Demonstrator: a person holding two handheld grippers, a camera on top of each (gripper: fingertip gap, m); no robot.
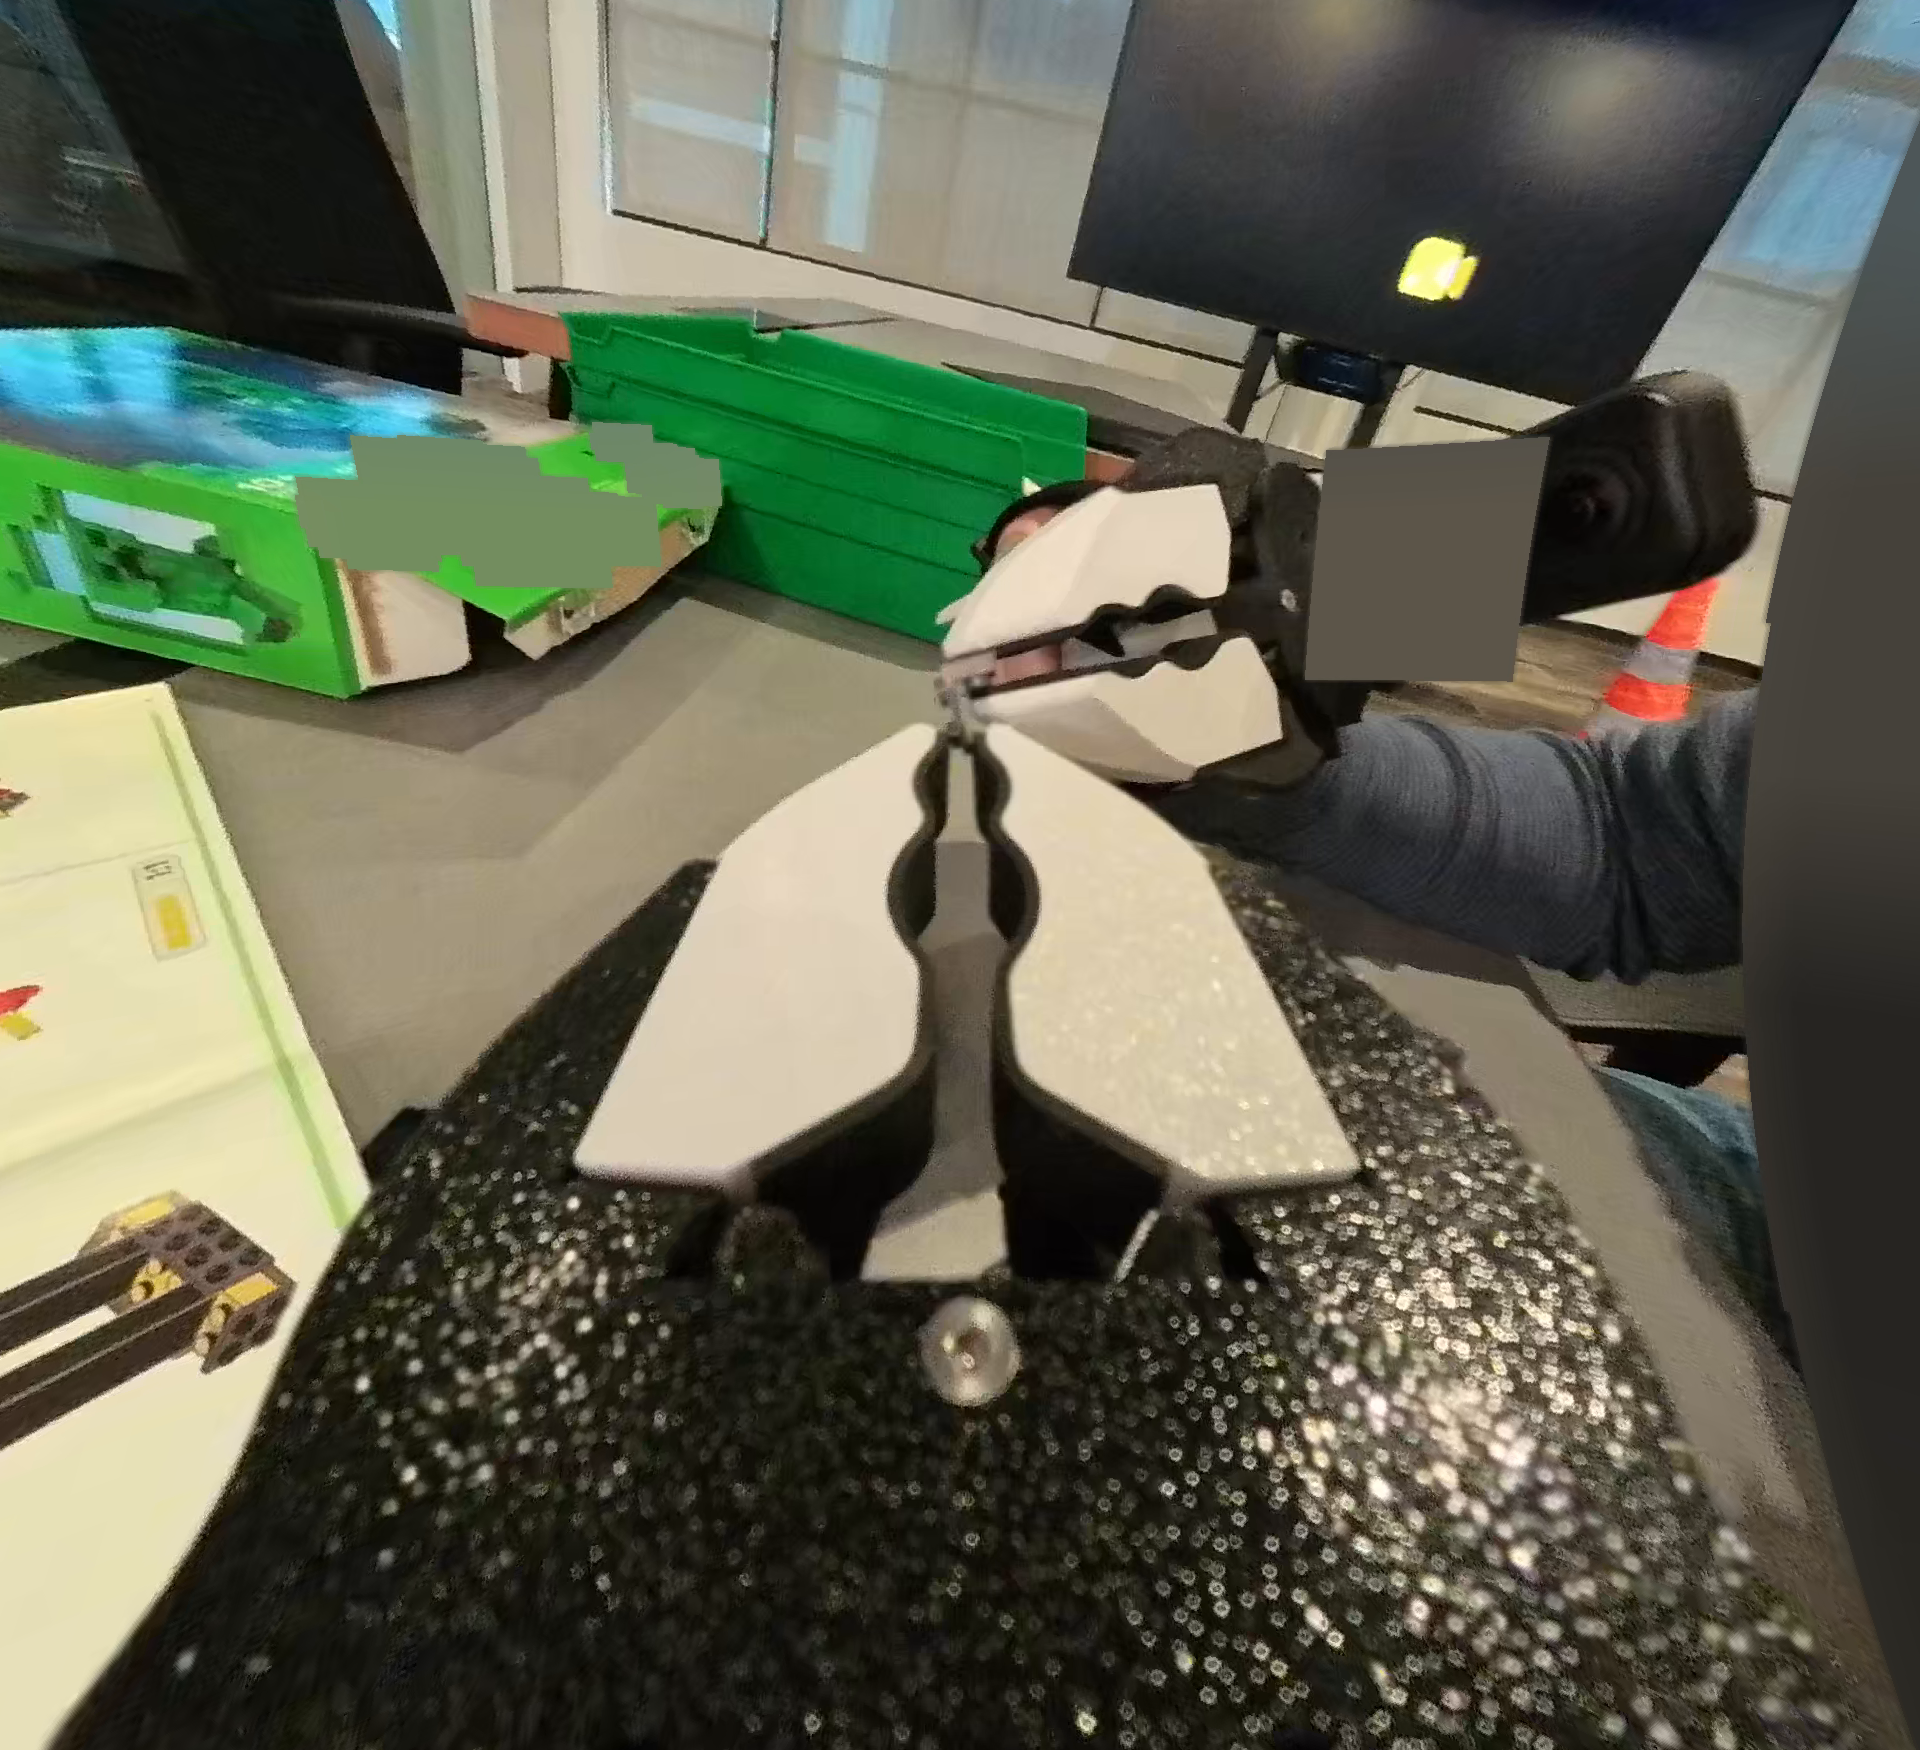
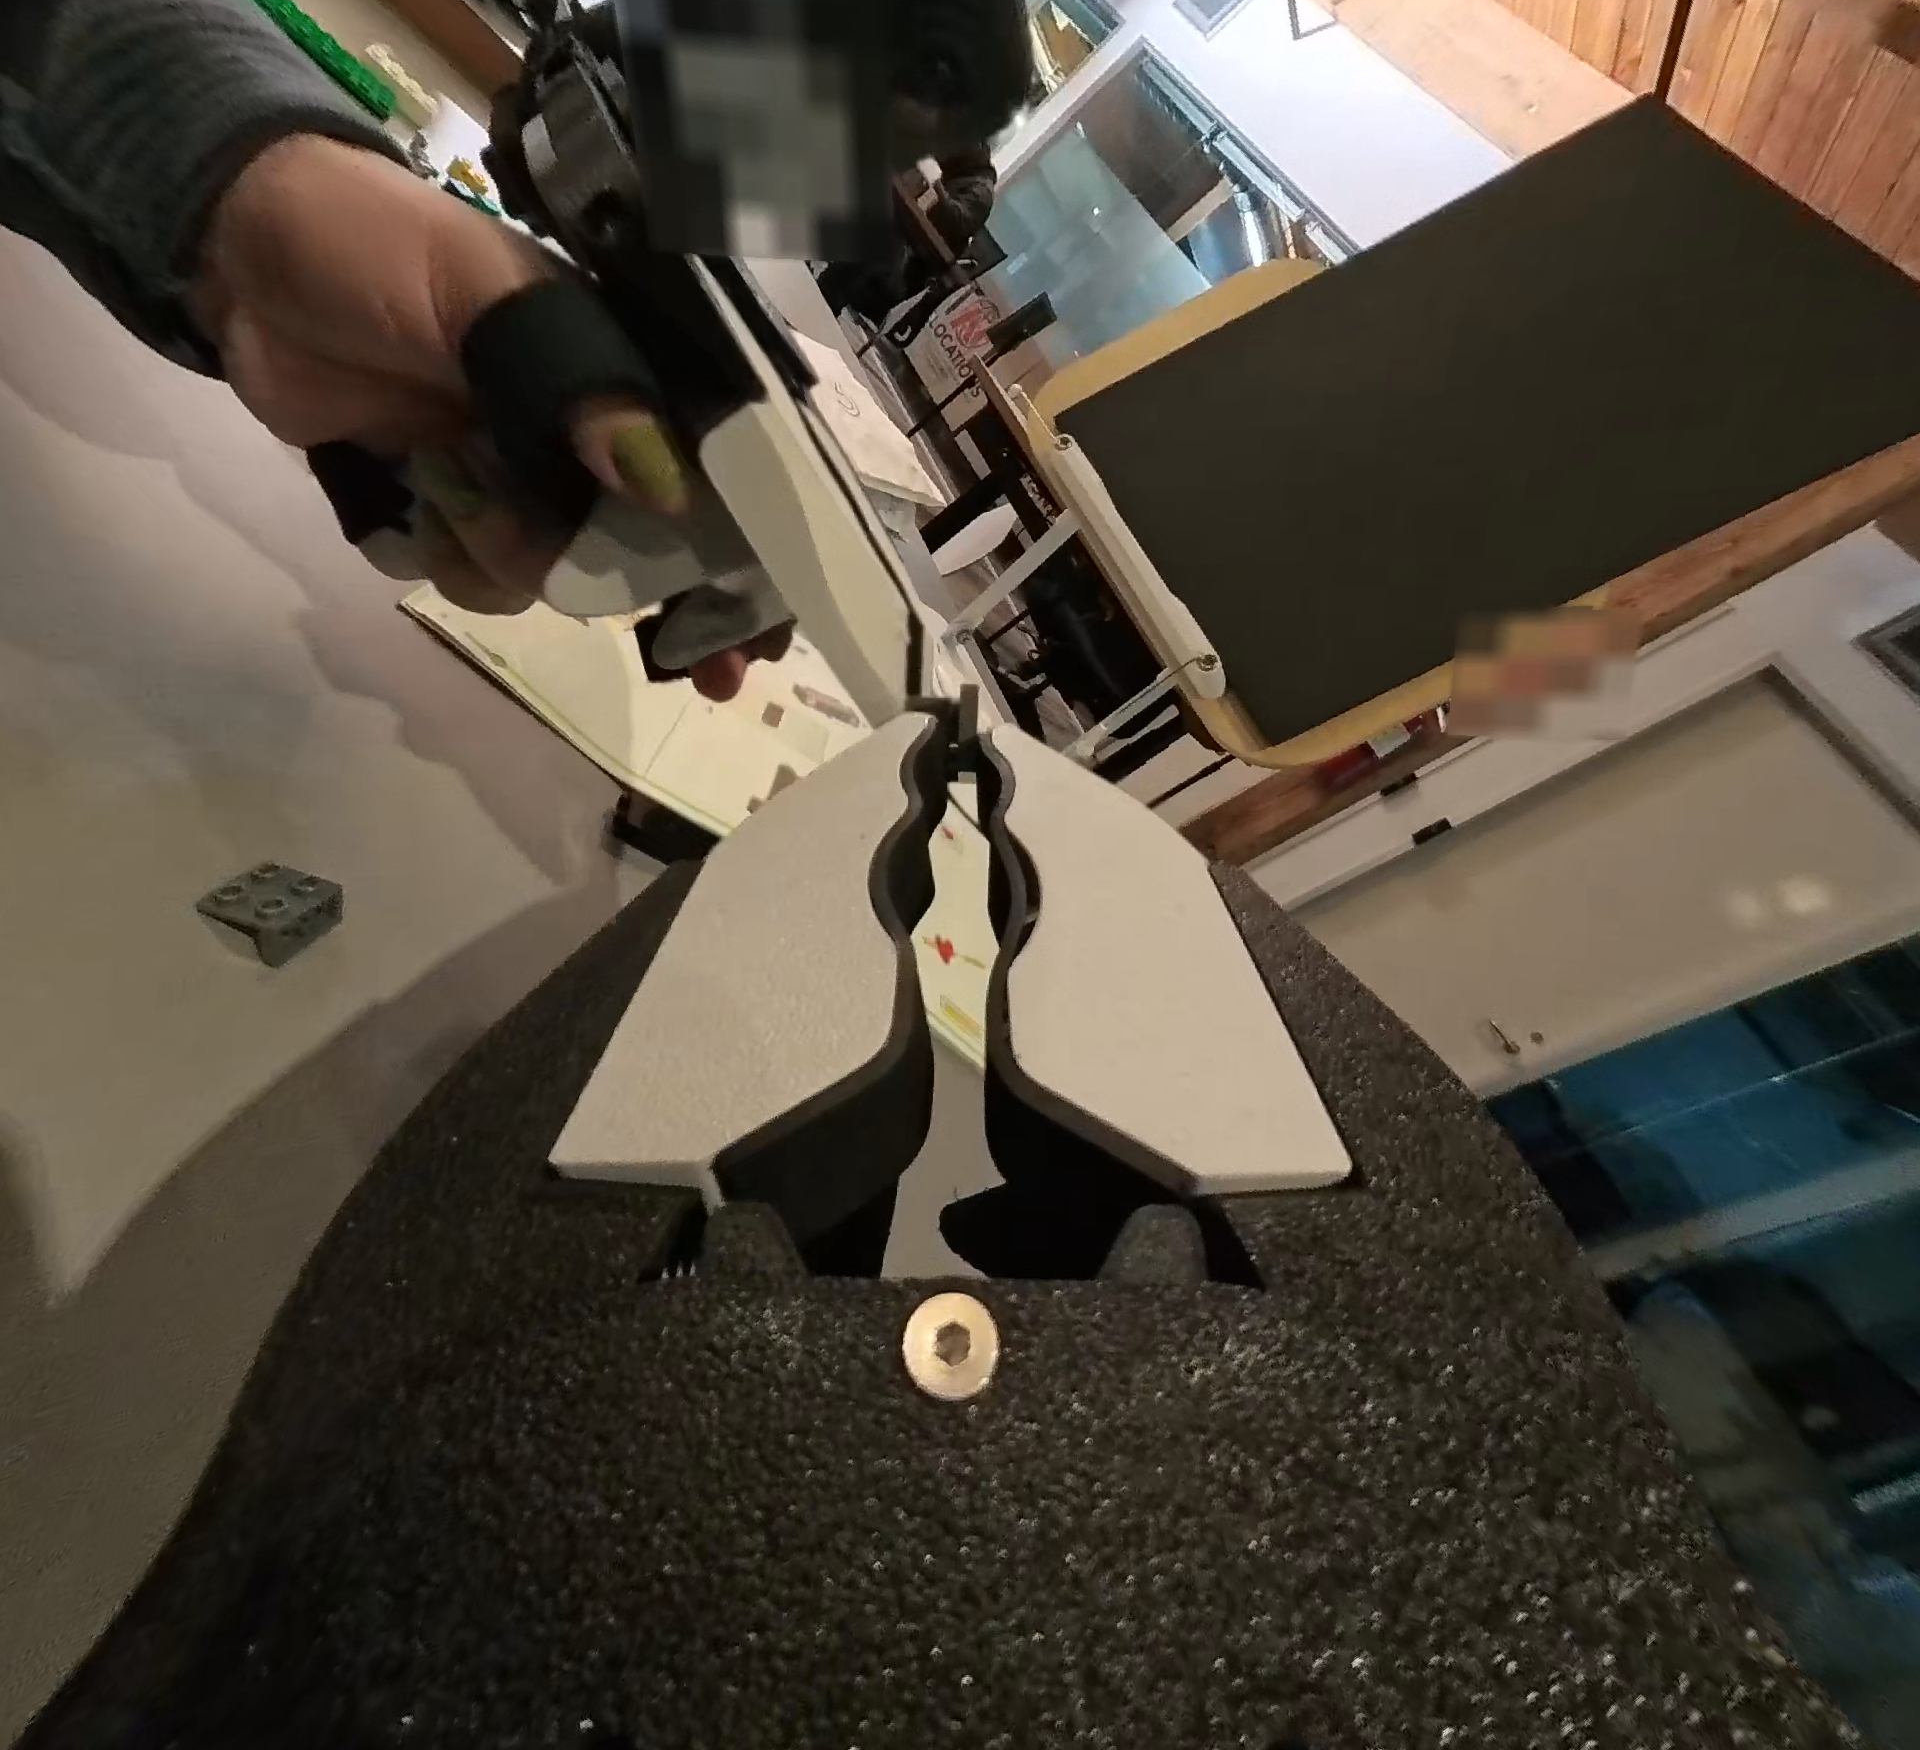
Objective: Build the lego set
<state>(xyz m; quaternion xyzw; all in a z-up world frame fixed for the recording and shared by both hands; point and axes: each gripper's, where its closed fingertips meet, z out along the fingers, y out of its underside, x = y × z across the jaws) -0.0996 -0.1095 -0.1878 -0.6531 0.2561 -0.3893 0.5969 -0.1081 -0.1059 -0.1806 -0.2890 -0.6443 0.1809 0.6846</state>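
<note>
Both grippers meet tip to tip in the air above the grey table (image 1: 499, 817). In the left wrist view my left gripper (image 1: 951, 746) is shut, with a small dark Lego piece (image 1: 964, 711) at its tips. My right gripper (image 1: 961, 677) comes in from the right and is shut on the same spot. In the right wrist view my right gripper (image 2: 961, 744) is shut on a small black Lego piece (image 2: 967, 721), and the left gripper (image 2: 920, 690) reaches it from the upper left. I cannot tell whether it is one piece or two joined.
The open instruction booklet (image 1: 104, 1025) lies at the left, and also shows in the right wrist view (image 2: 665, 724). A green Lego box (image 1: 177, 557) and a green bin (image 1: 831, 474) stand behind. A loose grey brick (image 2: 272, 911) and a long green plate (image 2: 301, 27) lie on the table. Left and right tips are no more than a few centimetres apart.
</note>
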